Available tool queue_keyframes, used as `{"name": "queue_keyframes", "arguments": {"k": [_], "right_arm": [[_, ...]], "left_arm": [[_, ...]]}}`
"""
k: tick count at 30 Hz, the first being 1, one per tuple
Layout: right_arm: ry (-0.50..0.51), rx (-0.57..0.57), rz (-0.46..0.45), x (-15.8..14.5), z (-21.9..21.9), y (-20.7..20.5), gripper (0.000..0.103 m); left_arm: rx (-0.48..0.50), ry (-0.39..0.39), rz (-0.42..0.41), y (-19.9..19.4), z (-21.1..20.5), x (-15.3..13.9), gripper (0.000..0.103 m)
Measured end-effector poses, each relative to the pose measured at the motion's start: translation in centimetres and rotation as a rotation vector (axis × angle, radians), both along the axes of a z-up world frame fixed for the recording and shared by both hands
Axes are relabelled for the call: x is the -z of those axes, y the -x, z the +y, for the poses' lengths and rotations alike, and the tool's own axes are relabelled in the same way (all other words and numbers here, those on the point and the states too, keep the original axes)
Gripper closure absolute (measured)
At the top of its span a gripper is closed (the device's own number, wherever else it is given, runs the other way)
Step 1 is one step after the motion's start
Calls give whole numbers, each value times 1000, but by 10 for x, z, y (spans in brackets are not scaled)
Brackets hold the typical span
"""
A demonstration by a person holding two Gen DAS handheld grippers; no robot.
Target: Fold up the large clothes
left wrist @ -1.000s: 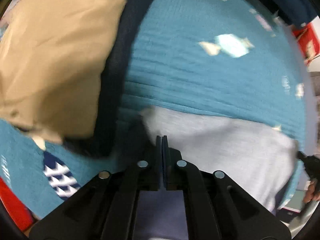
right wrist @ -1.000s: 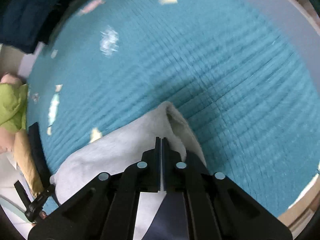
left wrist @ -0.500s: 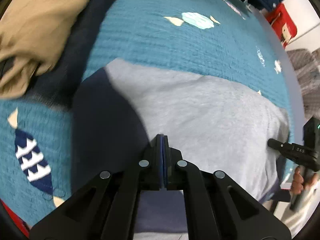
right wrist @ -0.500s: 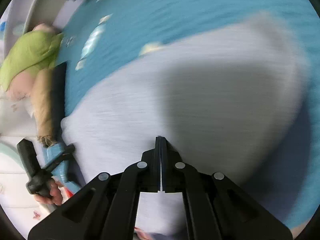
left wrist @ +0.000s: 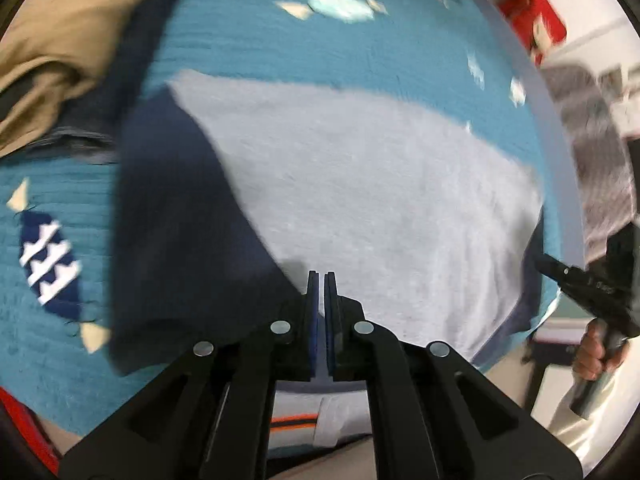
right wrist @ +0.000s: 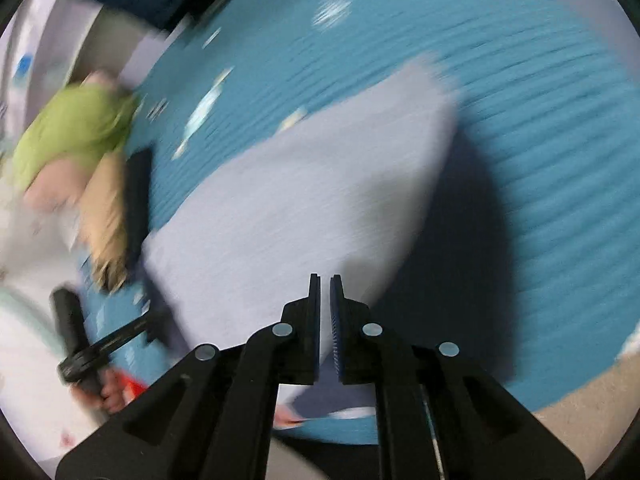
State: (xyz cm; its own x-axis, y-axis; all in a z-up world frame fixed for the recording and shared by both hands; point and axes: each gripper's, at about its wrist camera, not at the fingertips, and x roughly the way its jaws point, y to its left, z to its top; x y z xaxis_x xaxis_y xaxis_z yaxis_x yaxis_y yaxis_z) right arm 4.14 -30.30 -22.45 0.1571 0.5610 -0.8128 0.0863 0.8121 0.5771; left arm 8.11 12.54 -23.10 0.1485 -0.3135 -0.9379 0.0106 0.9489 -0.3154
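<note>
A large light grey garment point(left wrist: 360, 180) point(right wrist: 300, 200) stretches wide over the teal bedspread point(left wrist: 260, 40) point(right wrist: 540, 120) and throws a broad dark shadow beside it. My left gripper point(left wrist: 320, 278) is shut at the garment's near edge, and the cloth runs under its fingers. A white label with an orange stripe point(left wrist: 316, 420) shows behind the tips. My right gripper point(right wrist: 325, 278) stands at the other near corner with its jaws opening. A narrow gap shows between its pads, with grey cloth behind it. Each view catches the other gripper at its edge, held by a hand point(left wrist: 592, 352) point(right wrist: 108, 392).
A tan garment point(left wrist: 60, 40) on a navy one point(left wrist: 132, 60) lies at the bed's left side. A green bundle point(right wrist: 76, 128) sits beyond them. A red box point(left wrist: 532, 12) stands past the bed's far right edge. The bed's near edge meets beige floor point(right wrist: 580, 420).
The garment, bunched at both grippers' tips a second ago, now spreads wide across the bed. Both grippers have swept sideways and tilted. The right jaws, shut before, show a gap.
</note>
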Motion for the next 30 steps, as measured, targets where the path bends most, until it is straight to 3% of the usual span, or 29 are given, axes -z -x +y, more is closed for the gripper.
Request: {"name": "queue_keyframes", "arguments": {"k": [2,3,6,7,8,9,11,12,14,15,18,19,21,24,25,27,30], "right_arm": [[84,-38,80,25,18,4,98],[121,-26,100,39,12,12,103],[-70,108,154,46,-39,42,103],[-74,157,175,45,-59,51,103],[-1,199,171,42,-83,64,103],[-34,212,172,43,-95,72,103],[-90,282,213,41,-120,84,103],[-52,296,213,32,-124,86,103],[84,250,152,4,-110,89,97],[80,229,118,-3,-101,84,97],[-91,150,51,-22,-69,69,97],[-106,107,49,-19,-49,64,97],[-92,12,85,-4,-15,56,97],[-120,-87,187,30,21,60,97],[-50,-100,216,41,25,66,103],[-57,-100,172,38,16,78,103],[-93,-48,216,34,-17,92,103]], "left_arm": [[37,-71,48,1,-17,28,101],[32,-65,26,6,-15,29,101],[-14,-55,48,27,12,29,101],[-37,-29,62,32,22,30,101],[-70,16,78,38,35,32,101],[-93,55,87,43,46,33,101],[-108,56,98,48,52,30,101],[-107,39,103,50,51,26,101],[-67,-11,107,53,41,9,100],[-42,4,83,52,34,0,100],[5,119,51,42,11,-11,100],[26,128,49,38,1,-9,100],[84,72,51,29,-29,3,100],[137,61,105,35,-54,23,101],[157,32,78,39,-58,24,101],[158,12,98,44,-55,27,101],[83,129,142,58,-28,30,101]]}}
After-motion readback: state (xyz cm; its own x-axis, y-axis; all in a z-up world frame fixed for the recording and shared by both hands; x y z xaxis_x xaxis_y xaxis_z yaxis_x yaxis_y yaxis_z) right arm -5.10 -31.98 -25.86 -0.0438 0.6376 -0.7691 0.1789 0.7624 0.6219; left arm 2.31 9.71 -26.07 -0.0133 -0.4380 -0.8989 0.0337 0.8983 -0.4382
